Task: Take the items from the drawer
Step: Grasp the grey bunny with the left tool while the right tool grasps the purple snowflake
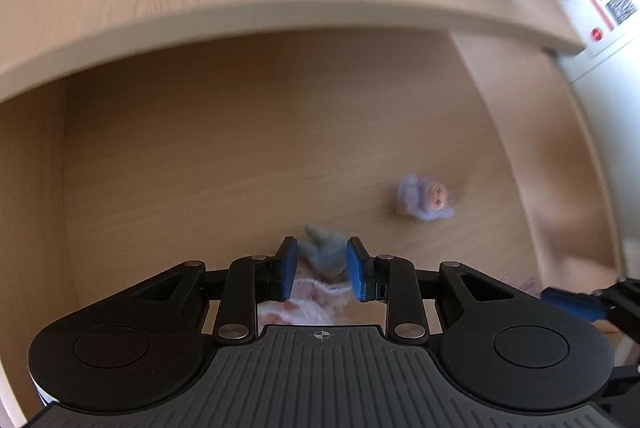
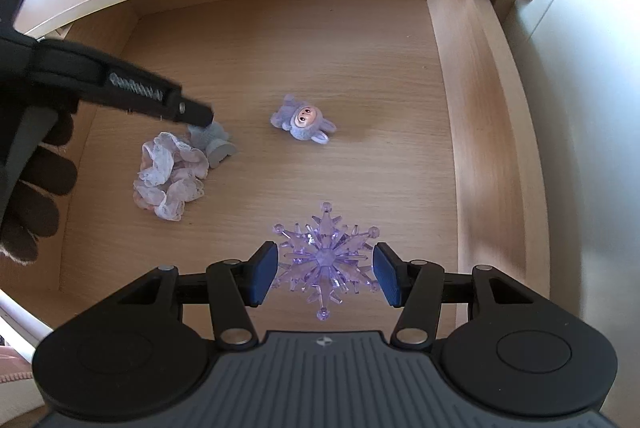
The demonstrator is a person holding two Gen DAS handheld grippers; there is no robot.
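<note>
Four items were seen inside the drawer (image 2: 472, 132): grey toy (image 2: 214, 144), lace scrunchie (image 2: 168, 180), purple doll (image 2: 304, 122), crystal snowflake (image 2: 326, 260). Left gripper (image 1: 322, 264) was spread around the toy, right gripper (image 2: 325, 274) spread around the snowflake; neither was clamped. Nothing judged lifted yet.

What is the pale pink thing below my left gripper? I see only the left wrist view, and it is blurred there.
Observer: It is a lace scrunchie, crumpled on the drawer floor right beside a small grey toy.
Operator: And the right gripper? I see only a blue pad at my edge.
Observer: The right gripper is open, with its pads on either side of a purple crystal snowflake.
Operator: Is the purple doll standing?
Observer: No. The purple bunny doll lies flat, face up, apart from the other items.
</note>
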